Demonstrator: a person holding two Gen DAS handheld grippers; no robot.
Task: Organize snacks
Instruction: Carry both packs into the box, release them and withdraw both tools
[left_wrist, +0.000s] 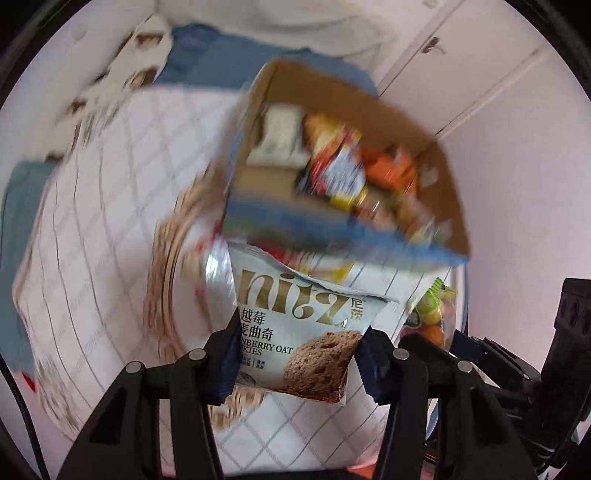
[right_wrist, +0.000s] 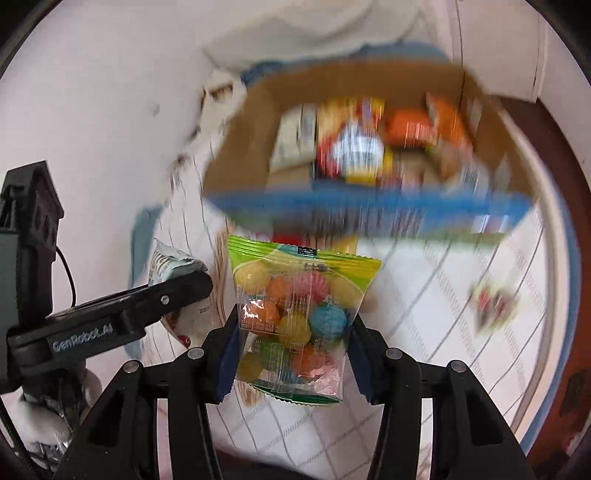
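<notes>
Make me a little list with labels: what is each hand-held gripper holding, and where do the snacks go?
left hand-held gripper: shut on the cookie packet, white with a brown cookie picture
right hand-held gripper: shut on the candy bag, clear with a green top and colourful round candies
cardboard box: open, ahead of both, already holding several snack packs
surface: white checked cloth
picture quality: background blurred

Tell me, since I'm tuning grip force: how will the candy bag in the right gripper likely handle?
The candy bag, pinched at its sides by the right gripper, looks like thin, glossy film, so probably floppy and a bit slippery. Its loose round candies may shift inside.
</notes>
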